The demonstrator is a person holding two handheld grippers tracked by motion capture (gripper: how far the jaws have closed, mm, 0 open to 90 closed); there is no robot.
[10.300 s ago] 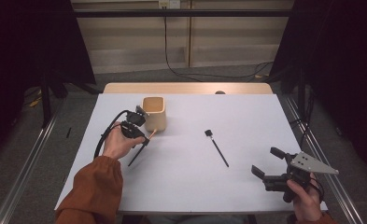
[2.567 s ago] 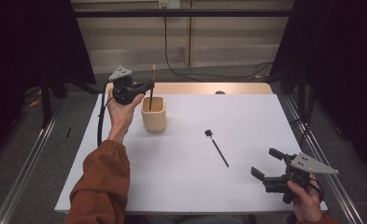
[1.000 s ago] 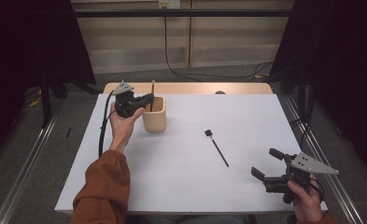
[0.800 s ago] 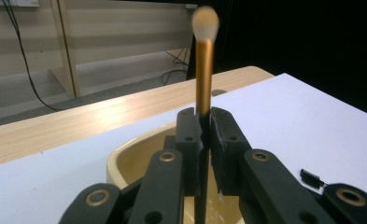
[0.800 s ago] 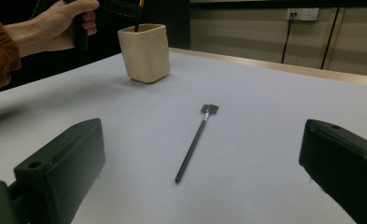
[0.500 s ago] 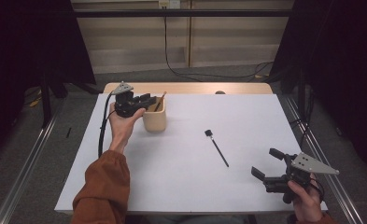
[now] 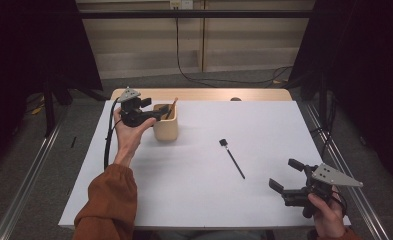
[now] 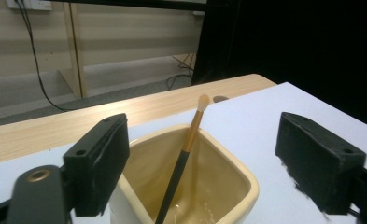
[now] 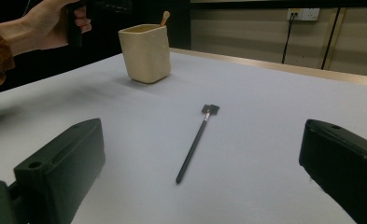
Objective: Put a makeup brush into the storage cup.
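So the cream cup (image 7: 165, 123) sits at the far left of the bench (image 7: 194, 200) with one brush (image 8: 183, 156) in it, handle down, leaning with its pale tip up past the rim. The left gripper (image 7: 154, 114) hangs right at the cup's rim, jaws spread wide, holding nothing. A second black brush (image 7: 232, 158) lies flat mid-bench, head toward the far edge. The right gripper (image 7: 286, 175) rests near the front right corner, jaws open too.

Bare table (image 7: 194, 185) surrounds the black brush (image 7: 232, 158); cup (image 7: 165, 127) seemingly well apart.
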